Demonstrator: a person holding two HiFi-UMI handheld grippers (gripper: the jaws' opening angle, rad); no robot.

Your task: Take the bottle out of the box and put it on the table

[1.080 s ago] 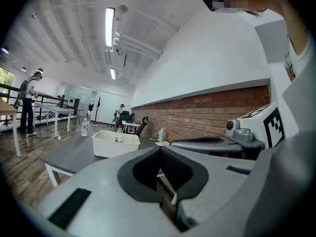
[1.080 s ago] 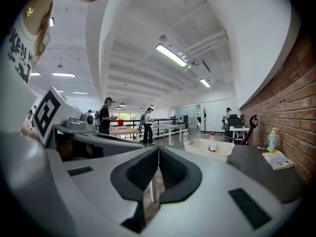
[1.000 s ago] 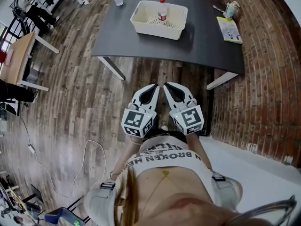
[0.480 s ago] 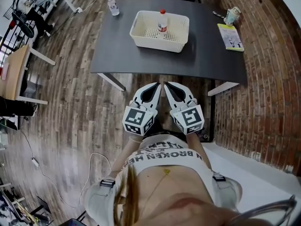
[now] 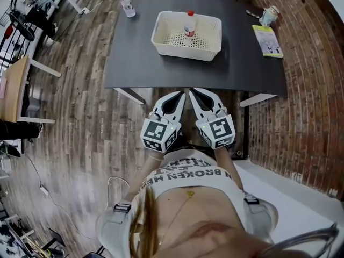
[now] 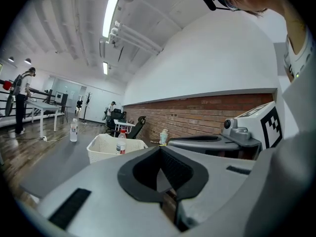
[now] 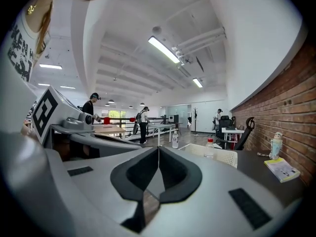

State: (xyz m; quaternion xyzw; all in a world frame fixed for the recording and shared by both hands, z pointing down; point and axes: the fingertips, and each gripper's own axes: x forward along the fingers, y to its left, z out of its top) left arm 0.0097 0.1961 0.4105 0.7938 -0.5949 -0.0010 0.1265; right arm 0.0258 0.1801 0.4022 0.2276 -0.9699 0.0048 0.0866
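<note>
Pressed together and empty, the left claw point(image 5: 178, 96) and right claw point(image 5: 196, 93) point side by side toward the table point(image 5: 134, 63), where the bottle point(image 5: 189, 23) stands upright at the far side of the box point(image 5: 185, 52), straight ahead, well apart, neither claw clearly nearer.

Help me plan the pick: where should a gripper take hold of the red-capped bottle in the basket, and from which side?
Probably its upper body just below the cap, coming from above. The red-capped bottle stands upright, and the walls of the white basket surround its lower part, leaving only the top clear of the rim.
</note>
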